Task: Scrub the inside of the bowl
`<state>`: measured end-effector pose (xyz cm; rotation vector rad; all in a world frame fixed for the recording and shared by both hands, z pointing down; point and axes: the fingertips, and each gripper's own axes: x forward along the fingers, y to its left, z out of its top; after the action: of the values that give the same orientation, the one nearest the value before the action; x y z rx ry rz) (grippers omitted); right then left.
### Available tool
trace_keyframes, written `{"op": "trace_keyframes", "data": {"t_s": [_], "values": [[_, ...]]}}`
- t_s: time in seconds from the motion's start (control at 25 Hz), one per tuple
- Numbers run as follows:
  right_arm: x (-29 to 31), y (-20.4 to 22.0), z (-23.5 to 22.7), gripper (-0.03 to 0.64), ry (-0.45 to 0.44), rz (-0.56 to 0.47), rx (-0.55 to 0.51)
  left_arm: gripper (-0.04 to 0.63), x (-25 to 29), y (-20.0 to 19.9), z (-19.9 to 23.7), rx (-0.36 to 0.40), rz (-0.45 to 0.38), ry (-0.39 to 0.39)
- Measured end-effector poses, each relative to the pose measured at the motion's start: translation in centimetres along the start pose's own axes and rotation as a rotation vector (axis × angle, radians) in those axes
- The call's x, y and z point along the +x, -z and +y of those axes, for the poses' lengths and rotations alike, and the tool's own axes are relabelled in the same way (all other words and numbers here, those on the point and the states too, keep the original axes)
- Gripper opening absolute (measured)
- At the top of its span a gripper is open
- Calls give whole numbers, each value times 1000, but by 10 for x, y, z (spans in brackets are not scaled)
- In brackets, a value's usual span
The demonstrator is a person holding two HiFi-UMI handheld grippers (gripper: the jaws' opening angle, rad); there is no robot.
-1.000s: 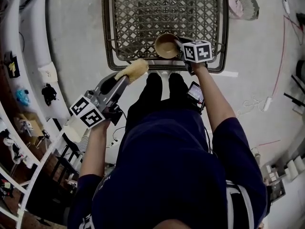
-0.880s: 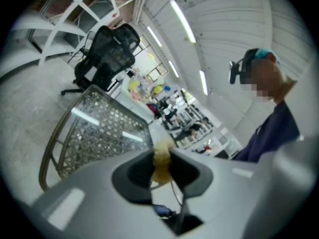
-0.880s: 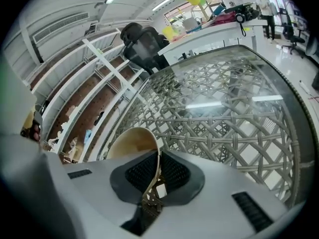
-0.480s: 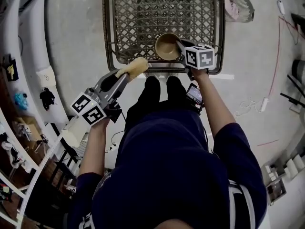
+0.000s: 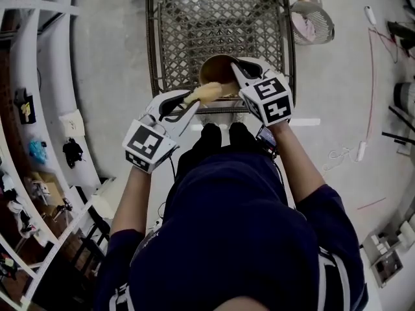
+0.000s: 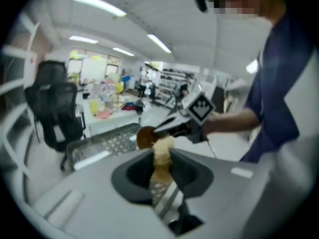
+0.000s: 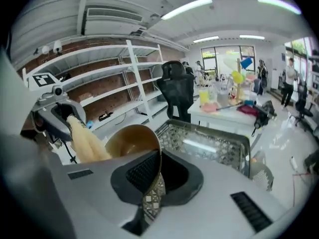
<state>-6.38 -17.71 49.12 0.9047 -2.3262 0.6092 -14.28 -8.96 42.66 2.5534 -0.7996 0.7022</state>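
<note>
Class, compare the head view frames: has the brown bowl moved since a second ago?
Yes. The bowl, clamped in the right gripper, has risen off the wire-mesh table toward the camera and now tilts toward the sponge.

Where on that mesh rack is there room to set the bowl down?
The mesh rack is bare across its far half and left side. Its near edge is crowded: the bowl in the right gripper and the sponge in the left gripper meet there.

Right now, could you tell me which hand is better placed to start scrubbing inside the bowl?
Left. The left gripper is clamped on the sponge, whose tip is close by the mouth of the bowl. The right gripper is shut on its rim, holding it tilted toward the sponge.
</note>
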Motion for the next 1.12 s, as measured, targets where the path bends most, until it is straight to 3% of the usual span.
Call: {"op": "trace_keyframes", "data": {"t_s": [0.08, 0.16, 0.32, 0.44, 0.64, 0.84, 1.12], "values": [[-12, -14, 5, 12, 31, -14, -74, 80, 11, -7, -11, 248, 93, -35], [-21, -24, 10, 12, 52, -22, -128, 80, 22, -16, -22, 423, 142, -45], [-33, -35, 19, 12, 67, -45, -171, 80, 41, -26, -34, 722, 233, -78], [-38, -38, 23, 12, 74, -57, -185, 80, 49, -35, -34, 864, 271, -108], [-43, -42, 17, 12, 78, -79, -180, 78, 52, -55, -16, 985, 301, -200], [-48, -45, 13, 12, 92, -92, -192, 78, 36, -65, -2, 1015, 342, -312], [-56, -62, 3, 14, 150, -99, -258, 78, 29, -39, -24, 977, 420, -265]]}}
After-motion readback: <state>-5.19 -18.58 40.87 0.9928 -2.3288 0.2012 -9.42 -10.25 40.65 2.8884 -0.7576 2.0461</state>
